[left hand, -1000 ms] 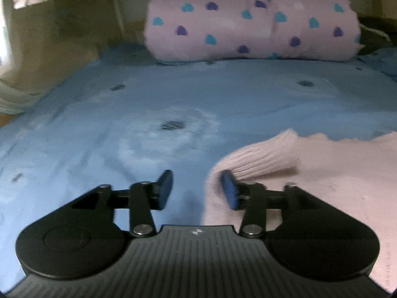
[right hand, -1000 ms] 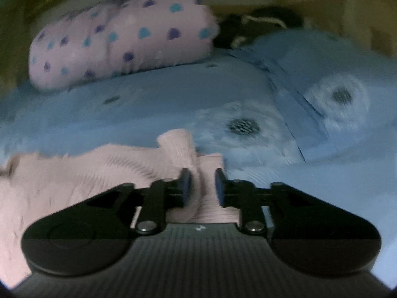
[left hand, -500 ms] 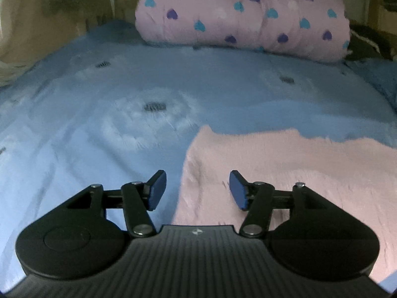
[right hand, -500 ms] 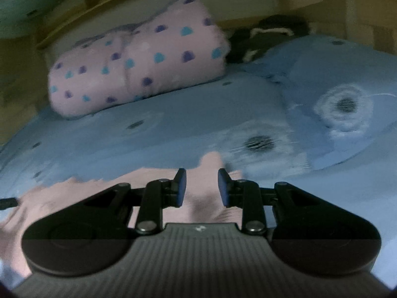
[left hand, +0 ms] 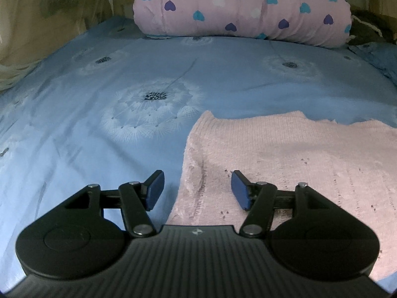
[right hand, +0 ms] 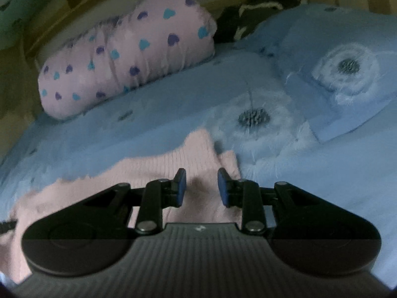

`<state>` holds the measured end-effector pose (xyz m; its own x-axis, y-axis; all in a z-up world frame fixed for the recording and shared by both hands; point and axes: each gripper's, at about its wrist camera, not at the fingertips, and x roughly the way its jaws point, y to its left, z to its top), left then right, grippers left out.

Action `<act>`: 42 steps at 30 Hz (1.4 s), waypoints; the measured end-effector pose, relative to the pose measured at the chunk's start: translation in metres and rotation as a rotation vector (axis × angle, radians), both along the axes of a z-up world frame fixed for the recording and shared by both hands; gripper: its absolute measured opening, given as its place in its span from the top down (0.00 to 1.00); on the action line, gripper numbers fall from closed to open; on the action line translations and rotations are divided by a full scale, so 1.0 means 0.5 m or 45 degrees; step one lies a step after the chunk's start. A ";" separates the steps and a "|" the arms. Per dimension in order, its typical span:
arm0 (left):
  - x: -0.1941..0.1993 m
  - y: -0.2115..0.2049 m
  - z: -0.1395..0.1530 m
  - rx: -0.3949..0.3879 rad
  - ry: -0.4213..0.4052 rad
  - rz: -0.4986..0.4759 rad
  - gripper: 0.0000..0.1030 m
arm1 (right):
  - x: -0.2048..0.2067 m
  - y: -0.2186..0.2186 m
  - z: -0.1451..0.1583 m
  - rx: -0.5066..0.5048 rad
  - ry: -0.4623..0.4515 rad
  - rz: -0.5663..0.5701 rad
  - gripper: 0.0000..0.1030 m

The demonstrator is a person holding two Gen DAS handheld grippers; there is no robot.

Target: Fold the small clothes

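The pink knit garment (left hand: 285,154) lies flat on the blue bedsheet (left hand: 124,94). The left gripper (left hand: 197,190) hovers over its left edge, jaws wide apart and holding nothing; the right gripper (right hand: 201,187) is also parted and empty. Each should probably pinch one corner fully before lifting together.

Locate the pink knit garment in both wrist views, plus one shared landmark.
Left wrist: pink knit garment fills the lower right, under the open left claw's right finger.
Right wrist: it lies lower left to centre, beneath the open right claw.
Shared landmark: heart-print rolled blanket at the bed's far end.
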<state>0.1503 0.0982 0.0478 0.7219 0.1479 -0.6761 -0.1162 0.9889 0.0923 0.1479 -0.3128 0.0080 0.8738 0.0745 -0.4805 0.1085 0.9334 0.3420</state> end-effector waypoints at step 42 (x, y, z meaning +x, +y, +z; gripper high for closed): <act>-0.122 -0.004 0.082 -0.118 0.046 -0.097 0.19 | -0.210 0.073 0.108 -0.127 0.129 0.027 0.32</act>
<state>0.0895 0.0963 0.0887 0.7038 0.0292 -0.7098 -0.0387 0.9992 0.0027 0.0428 -0.2763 0.0618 0.8190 0.0394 -0.5724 0.1181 0.9647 0.2353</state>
